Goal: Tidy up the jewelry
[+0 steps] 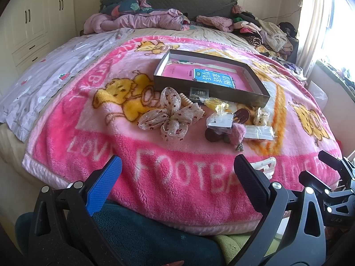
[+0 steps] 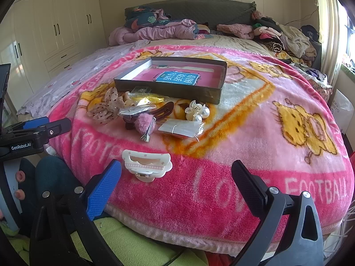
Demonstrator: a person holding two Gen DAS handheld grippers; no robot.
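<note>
A shallow dark box with a pink book inside lies on the pink blanket. In front of it lies a pile of hair pieces: a beige ribbon bow, a brown claw clip, a pink pompom clip, a pearl clip, a yellow piece and clear packets. A white claw clip lies nearest. My left gripper is open and empty at the bed's near edge. My right gripper is open and empty, just right of the white clip.
Crumpled bedding and heaps of clothes cover the far end of the bed. White wardrobes stand on the left, a curtained window on the right. A person's legs in dark trousers sit below the bed edge.
</note>
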